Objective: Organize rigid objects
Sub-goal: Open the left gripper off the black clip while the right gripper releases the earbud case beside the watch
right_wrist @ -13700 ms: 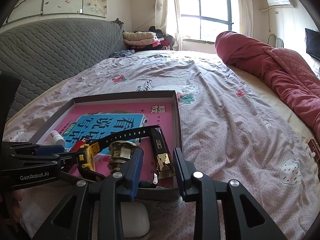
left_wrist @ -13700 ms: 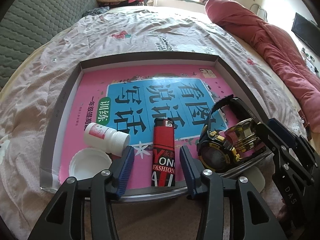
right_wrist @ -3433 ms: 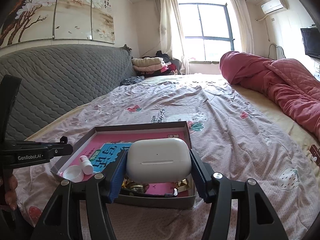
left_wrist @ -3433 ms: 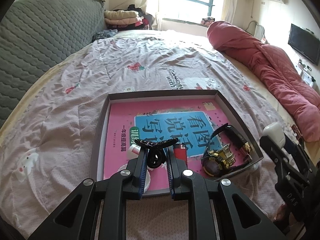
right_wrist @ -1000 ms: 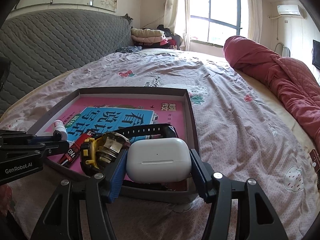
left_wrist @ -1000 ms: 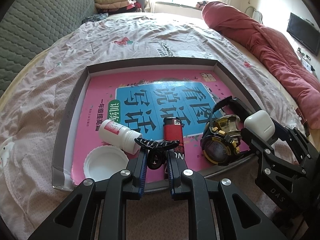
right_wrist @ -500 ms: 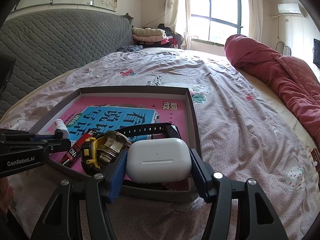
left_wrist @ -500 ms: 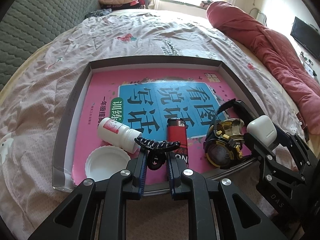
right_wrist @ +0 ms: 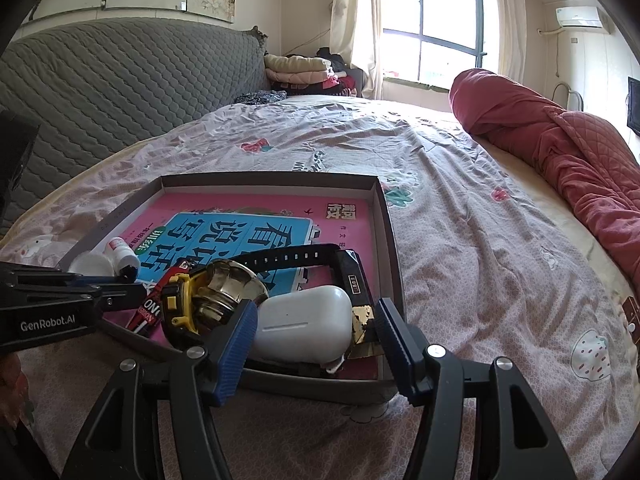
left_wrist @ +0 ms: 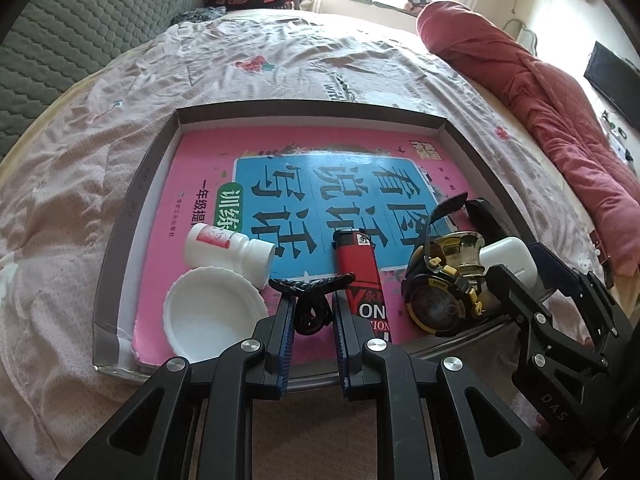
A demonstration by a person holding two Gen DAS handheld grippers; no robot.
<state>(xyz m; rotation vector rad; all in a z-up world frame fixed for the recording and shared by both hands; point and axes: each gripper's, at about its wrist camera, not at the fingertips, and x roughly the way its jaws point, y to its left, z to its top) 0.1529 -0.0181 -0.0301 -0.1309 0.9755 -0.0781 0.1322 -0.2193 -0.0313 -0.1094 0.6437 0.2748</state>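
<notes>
Left claw [left_wrist: 313, 316] pinched tight on black hair clip [left_wrist: 311, 285], poised over tray [left_wrist: 132, 200] near edge for drop-in; right claw [right_wrist: 314, 330] wide, white earbud case [right_wrist: 304, 330] resting between its fingers inside tray, apparently just released.

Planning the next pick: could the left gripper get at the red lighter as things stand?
Probably not yet. The left gripper is shut on a black hair clip, so it has no free jaws. The red lighter itself lies uncovered in the tray, just ahead and right of its fingertips.
</notes>
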